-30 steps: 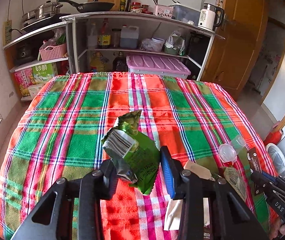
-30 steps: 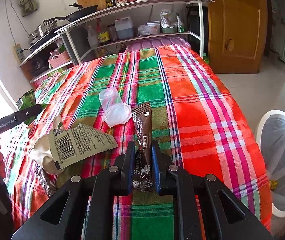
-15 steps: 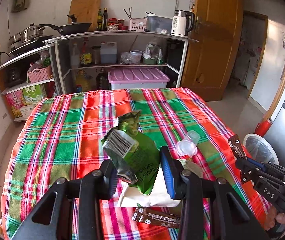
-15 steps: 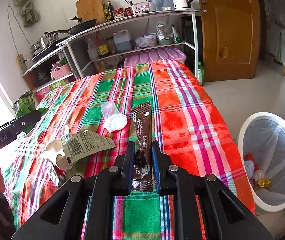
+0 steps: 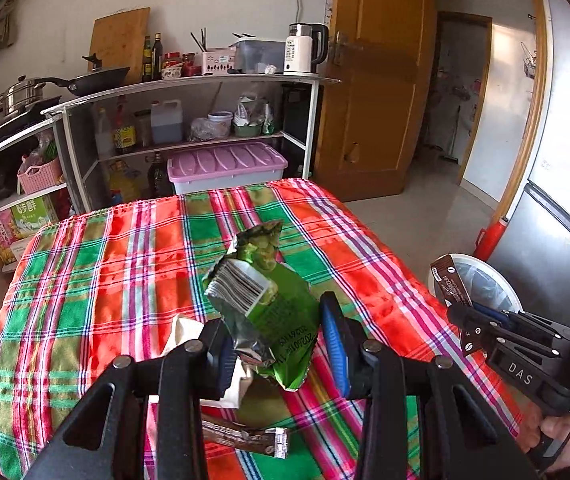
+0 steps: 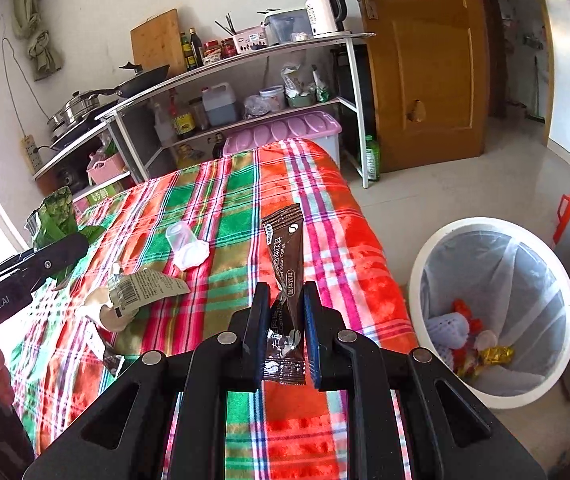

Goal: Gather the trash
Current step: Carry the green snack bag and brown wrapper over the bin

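right gripper (image 6: 284, 334): closed on a brown coffee sachet (image 6: 285, 280), which stands upright between the blue pads, its top end above the fingertips. held over the near edge of the table (image 6: 245, 208), beside the bin.

left gripper (image 5: 277, 344): clamped on a crumpled green bag (image 5: 265, 292), barcode side facing the camera, the bag raised clear of the cloth. the jaws stand fairly wide with the bag bunched between them.

right gripper seen from the left wrist (image 5: 469, 316): at the right edge, sachet sticking up from it, a hand (image 5: 561, 436) on its handle.

table, near part: plaid cloth in red, green and pink. under the left gripper lies a second brown sachet (image 5: 245, 438), flat on the cloth, and a cream paper wrapper (image 5: 185, 332) just beside it.

table, middle: a beige packet with barcode (image 6: 145, 290) resting on that cream wrapper; just beyond it a clear plastic cup (image 6: 185, 242) tipped on its side. both well apart from the right gripper.

floor, right of table: white bin (image 6: 493, 308) with a pale liner, holding red, gold and white trash at the bottom.

beyond the table: pink-lidded storage box (image 5: 225, 164) on the floor; metal shelving (image 5: 189, 88) with bottles, a jug, a pan, a steamer pot, a white kettle (image 5: 303, 50) and a cutting board (image 5: 119, 42) leaning on the wall.

far right: wooden door (image 5: 381, 80), an open doorway past it.
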Available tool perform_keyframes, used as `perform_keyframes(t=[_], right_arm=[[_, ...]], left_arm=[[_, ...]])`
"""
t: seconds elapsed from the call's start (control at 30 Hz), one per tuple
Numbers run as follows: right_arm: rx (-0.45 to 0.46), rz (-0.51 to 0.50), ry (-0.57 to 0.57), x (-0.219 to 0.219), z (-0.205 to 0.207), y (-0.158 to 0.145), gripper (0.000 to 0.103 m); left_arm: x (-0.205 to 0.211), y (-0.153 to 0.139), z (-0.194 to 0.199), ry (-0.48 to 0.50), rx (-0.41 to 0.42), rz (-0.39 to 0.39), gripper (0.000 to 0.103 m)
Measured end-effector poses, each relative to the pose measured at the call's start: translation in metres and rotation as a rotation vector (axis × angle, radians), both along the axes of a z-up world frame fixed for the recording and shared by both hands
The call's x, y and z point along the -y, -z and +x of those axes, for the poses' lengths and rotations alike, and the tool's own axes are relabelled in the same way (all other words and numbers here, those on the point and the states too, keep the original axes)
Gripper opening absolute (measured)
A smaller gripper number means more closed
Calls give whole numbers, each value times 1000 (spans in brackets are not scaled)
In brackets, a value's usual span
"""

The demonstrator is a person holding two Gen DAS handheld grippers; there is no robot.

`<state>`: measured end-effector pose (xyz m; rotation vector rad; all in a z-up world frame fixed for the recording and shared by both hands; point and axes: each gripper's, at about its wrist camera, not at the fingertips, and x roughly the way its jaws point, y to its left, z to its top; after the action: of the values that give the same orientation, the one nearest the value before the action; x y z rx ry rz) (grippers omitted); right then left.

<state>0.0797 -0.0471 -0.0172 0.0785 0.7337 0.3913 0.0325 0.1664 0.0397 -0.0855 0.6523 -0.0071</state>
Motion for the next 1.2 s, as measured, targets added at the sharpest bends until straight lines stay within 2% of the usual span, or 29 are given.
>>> perform_keyframes(t=[0.27,0.73,0.9,1.2], right_arm=[[23,-3,71,41,-7,-9,17],[26,-17,260,143,-3,-17,17],[1,-16,315,175,3,-10,17],[-85,-46,333,197,17,20,17]], left_arm=[[45,0,13,91,-11,-11,40],[149,5,47,272,-33,5,40],[178,14,63,318,-63,15,40],[222,36,81,376,-124,20,40]])
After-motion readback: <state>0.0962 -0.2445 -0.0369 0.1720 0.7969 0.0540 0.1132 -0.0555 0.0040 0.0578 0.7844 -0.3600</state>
